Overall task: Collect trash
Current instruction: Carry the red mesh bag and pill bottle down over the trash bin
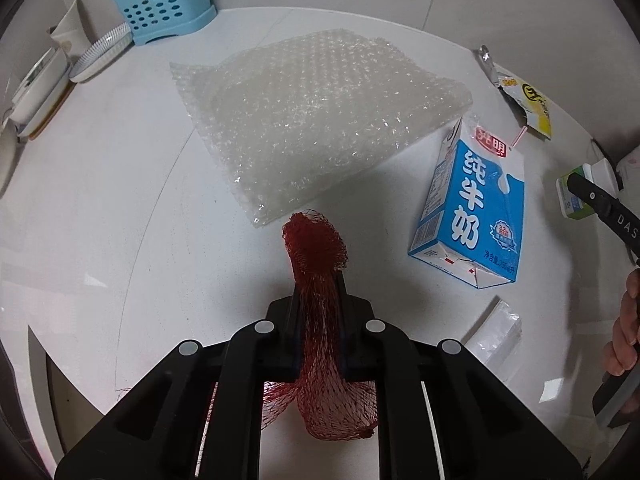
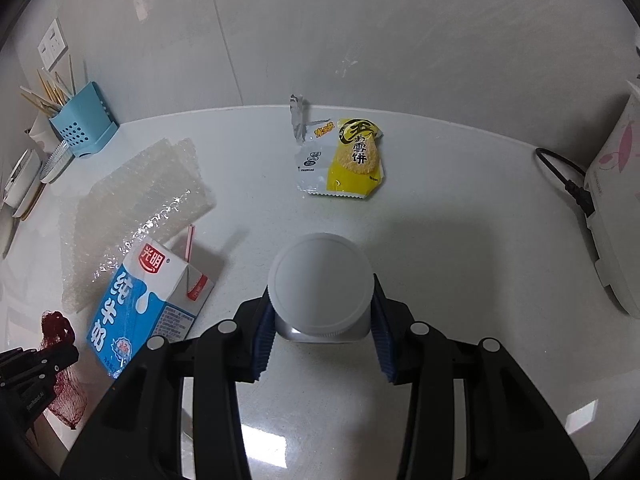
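1. Red plastic net bag [image 1: 316,280], soft and full of holes, is pinched in the left gripper [image 1: 318,280]. Its fingers are shut tight on the net, which hangs out of both ends.
2. The net sits just above the white bench [image 1: 120,200], near the corner of the clear bubble wrap sheet [image 1: 312,120].
3. The right gripper [image 2: 322,320] has its blue ribbed fingers [image 2: 264,340] about half open around a small carton with a round white cap [image 2: 320,284]. The fingers press on both sides of it, so it looks held.
4. More trash lies on the bench: a blue and white milk carton [image 1: 468,216] with a pink straw, lying on its side beside the bubble wrap, a torn yellow and white snack wrapper [image 2: 344,156] farther back, and a small clear plastic packet [image 1: 494,332] near the milk carton.
5. The step now looks like picking up: each hand has one piece of trash.
6. I see no bin in either view. Next, both pieces should be carried to wherever the trash goes and let go there.
7. The net is floppy and could snag on the fingers, so open wide when dropping it.
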Demonstrator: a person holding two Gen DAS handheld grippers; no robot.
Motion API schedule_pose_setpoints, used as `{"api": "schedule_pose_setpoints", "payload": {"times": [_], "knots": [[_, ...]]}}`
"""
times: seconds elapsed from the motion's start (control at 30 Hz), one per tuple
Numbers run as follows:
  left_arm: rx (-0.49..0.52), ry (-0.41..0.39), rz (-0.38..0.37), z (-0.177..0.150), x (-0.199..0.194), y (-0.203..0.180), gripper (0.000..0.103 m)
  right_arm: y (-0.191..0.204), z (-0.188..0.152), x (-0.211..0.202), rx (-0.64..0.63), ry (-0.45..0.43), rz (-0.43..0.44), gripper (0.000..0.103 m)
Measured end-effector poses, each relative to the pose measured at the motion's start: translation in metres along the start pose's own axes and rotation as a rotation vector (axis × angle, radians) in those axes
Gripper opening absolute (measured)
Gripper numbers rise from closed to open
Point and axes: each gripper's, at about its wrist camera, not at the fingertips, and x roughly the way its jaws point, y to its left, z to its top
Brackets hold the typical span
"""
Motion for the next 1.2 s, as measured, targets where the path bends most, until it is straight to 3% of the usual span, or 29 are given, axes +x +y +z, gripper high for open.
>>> {"api": "schedule_pose_setpoints", "payload": {"times": [0.57, 1.2], "knots": [[0.18, -0.098, -0.12, -0.025, -0.048, 0.03, 0.011, 0.037, -0.059, -0.078, 0.056, -0.069, -0.058, 0.04], [0.379, -0.21, -0.243, -0.095, -0.102, 0.078, 0.011, 0.113, -0.157, -0.162, 0.114, -0.162, -0.102, 0.04]]}}
